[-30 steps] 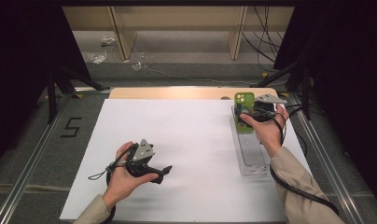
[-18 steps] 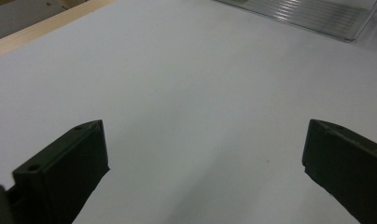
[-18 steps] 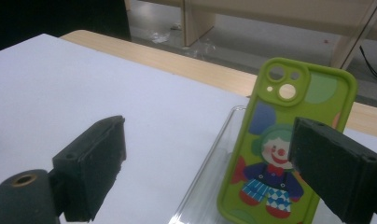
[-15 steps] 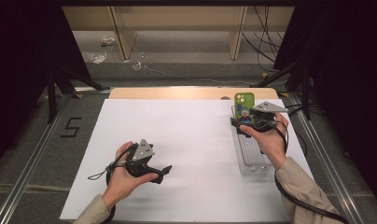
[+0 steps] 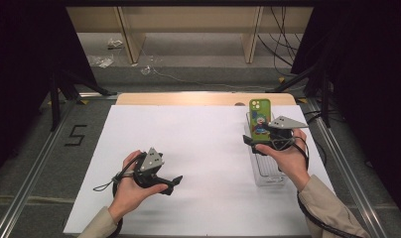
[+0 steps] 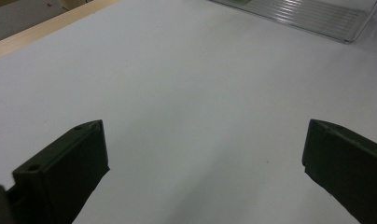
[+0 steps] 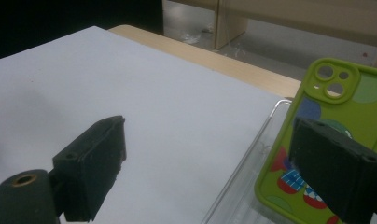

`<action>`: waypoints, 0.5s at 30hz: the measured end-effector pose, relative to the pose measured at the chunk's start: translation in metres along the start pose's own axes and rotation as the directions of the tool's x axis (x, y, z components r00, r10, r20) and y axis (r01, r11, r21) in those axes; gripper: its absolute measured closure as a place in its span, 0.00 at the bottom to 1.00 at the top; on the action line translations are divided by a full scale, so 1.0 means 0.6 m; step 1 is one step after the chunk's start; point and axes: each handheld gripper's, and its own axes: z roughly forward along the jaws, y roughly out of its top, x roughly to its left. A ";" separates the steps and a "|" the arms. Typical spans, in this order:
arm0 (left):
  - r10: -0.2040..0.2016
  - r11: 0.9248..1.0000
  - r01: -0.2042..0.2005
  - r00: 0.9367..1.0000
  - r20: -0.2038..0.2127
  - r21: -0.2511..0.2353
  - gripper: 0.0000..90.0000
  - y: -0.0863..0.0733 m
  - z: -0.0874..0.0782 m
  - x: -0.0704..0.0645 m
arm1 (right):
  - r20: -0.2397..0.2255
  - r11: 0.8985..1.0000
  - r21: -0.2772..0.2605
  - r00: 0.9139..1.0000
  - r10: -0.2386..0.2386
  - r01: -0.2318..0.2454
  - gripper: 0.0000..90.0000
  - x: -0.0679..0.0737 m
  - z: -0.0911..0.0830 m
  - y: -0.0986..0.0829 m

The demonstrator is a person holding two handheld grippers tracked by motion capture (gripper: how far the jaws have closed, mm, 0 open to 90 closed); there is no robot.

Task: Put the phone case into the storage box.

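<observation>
The right tool (image 5: 260, 140) has drawn back toward the near side, jaws spread, leaving the green phone (image 5: 259, 118) standing upright at the far end of the clear tray (image 5: 268, 176) on the table's right. Placement looks done. The left tool (image 5: 171, 182) rests spread, well apart.

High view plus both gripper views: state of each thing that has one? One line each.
phone case: upright, leaning at the far end of the clear tray, camera cutout up, printed back towards the person.
clear tray: flat on the white sheet, open top.
right gripper: open, jaws wide, one jaw in front of the phone case, not clamping it.
left gripper: open, over bare sheet, holding nothing.
</observation>
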 end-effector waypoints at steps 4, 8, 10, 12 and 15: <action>0.000 1.000 0.000 1.000 -0.001 -0.002 0.00 0.000 -0.001 0.000 | -0.019 1.000 -0.007 1.000 0.000 -0.001 0.14 0.004 -0.006 -0.002; -0.001 1.000 0.001 1.000 -0.002 -0.002 0.00 0.000 -0.001 0.000 | -0.033 1.000 -0.008 0.999 0.003 -0.003 0.14 0.008 -0.011 -0.007; -0.001 1.000 0.001 1.000 -0.002 -0.002 0.00 0.000 -0.001 0.000 | -0.035 1.000 -0.009 0.999 -0.003 0.003 0.14 0.010 -0.014 -0.009; -0.001 1.000 0.001 1.000 -0.001 -0.002 0.00 0.000 -0.001 0.000 | -0.039 1.000 -0.009 0.999 -0.007 0.007 0.14 0.011 -0.017 -0.011; -0.001 1.000 0.001 1.000 -0.002 -0.001 0.00 0.000 -0.001 0.000 | -0.044 1.000 -0.004 0.999 -0.012 0.012 0.14 0.014 -0.020 -0.015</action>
